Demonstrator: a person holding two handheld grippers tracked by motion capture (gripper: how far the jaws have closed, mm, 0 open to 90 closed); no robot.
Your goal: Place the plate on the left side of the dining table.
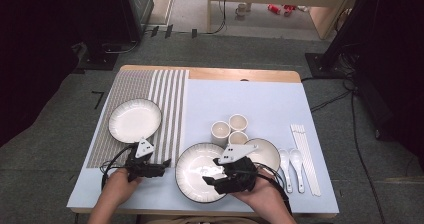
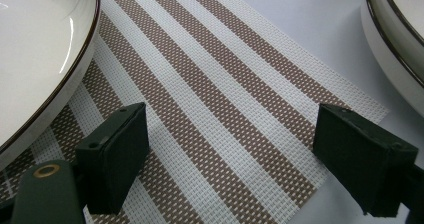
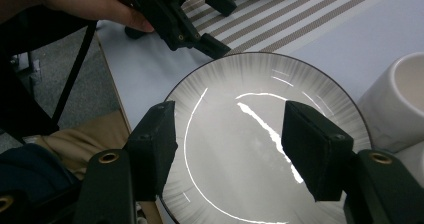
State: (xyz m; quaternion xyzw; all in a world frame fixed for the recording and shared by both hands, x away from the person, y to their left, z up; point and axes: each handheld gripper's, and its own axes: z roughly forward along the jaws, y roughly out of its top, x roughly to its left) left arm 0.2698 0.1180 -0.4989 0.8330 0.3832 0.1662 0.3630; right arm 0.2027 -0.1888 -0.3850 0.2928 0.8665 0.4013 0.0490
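My left gripper [image 1: 164, 164] rests low over the front right corner of the striped placemat [image 2: 225, 84], jaws open with nothing between them [image 2: 232, 159]. A white dark-rimmed plate [image 1: 135, 120] sits on that placemat, and its edge [image 2: 40, 59] lies just left of my left jaw. My right gripper [image 1: 210, 177] hovers over a second white plate [image 1: 192, 159] near the table's front edge. Its jaws stand open above the plate's shiny middle [image 3: 250, 134] without touching it [image 3: 230, 149]. The left gripper [image 3: 185, 14] and the hand on it [image 3: 90, 4] lie beyond that plate.
A white bowl [image 1: 265, 154] sits right of the front plate, with three cups [image 1: 220, 130] behind it. Two white spoons [image 1: 291, 160] and chopsticks [image 1: 305, 154] lie at the right on the pale blue mat [image 1: 260, 99]. One cup [image 3: 400, 104] stands close to my right jaw.
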